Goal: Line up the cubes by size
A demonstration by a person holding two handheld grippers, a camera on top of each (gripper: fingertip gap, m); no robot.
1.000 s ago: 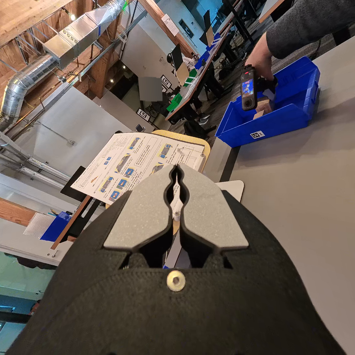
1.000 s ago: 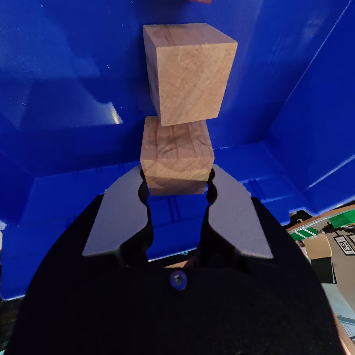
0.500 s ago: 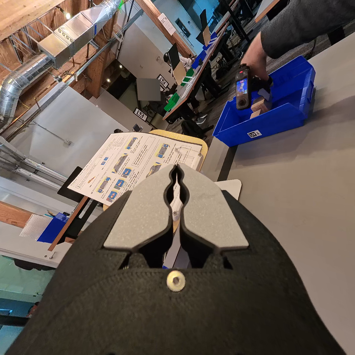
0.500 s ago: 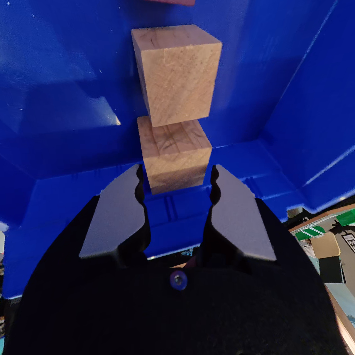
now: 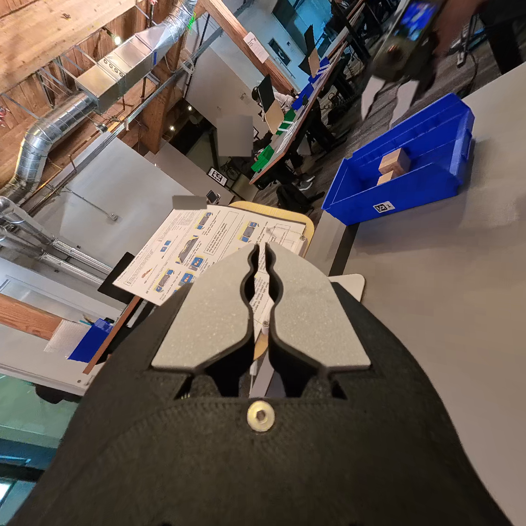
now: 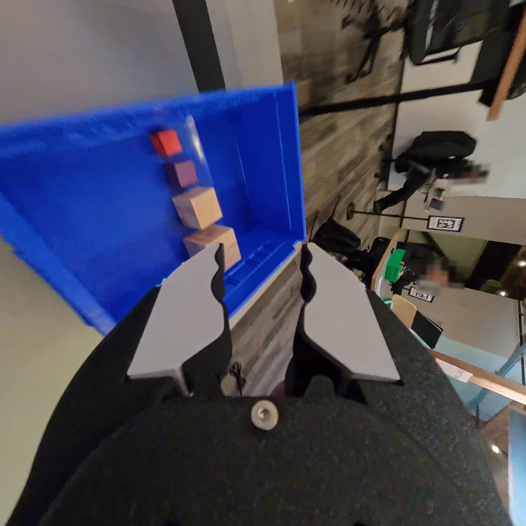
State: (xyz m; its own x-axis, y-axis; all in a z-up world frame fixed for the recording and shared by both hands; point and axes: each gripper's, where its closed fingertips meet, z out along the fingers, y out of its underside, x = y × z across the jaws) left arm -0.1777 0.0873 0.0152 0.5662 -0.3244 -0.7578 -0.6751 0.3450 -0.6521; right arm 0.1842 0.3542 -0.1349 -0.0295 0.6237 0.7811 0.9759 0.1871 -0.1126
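Note:
Four cubes stand in a row inside the blue bin (image 6: 85,199): a red cube (image 6: 166,142), a purple cube (image 6: 183,173), a wooden cube (image 6: 200,207) and another wooden cube (image 6: 216,246) nearest me. My right gripper (image 6: 262,250) is open and empty, pulled back outside the bin's near corner. In the left wrist view the right gripper (image 5: 390,96) is a blur above the bin (image 5: 398,193), where two wooden cubes (image 5: 394,163) show. My left gripper (image 5: 261,244) is shut on nothing, above the table's edge, far from the bin.
The bin stands on a grey table (image 5: 427,313). A printed instruction sheet on a tan board (image 5: 216,244) stands just beyond my left fingertips. Past the table are the floor, other desks, green boxes (image 6: 394,264) and people. The gap from one gripper's tips to the other's is roughly 50 cm. My right gripper is the nearer one to the wooden cube (image 6: 200,207): about 15 cm, against 55 cm.
My right gripper has backed out of the bin, away from the near wooden cube it stood around, and swung right; its jaws stayed open, a little narrower. My left gripper has barely moved.

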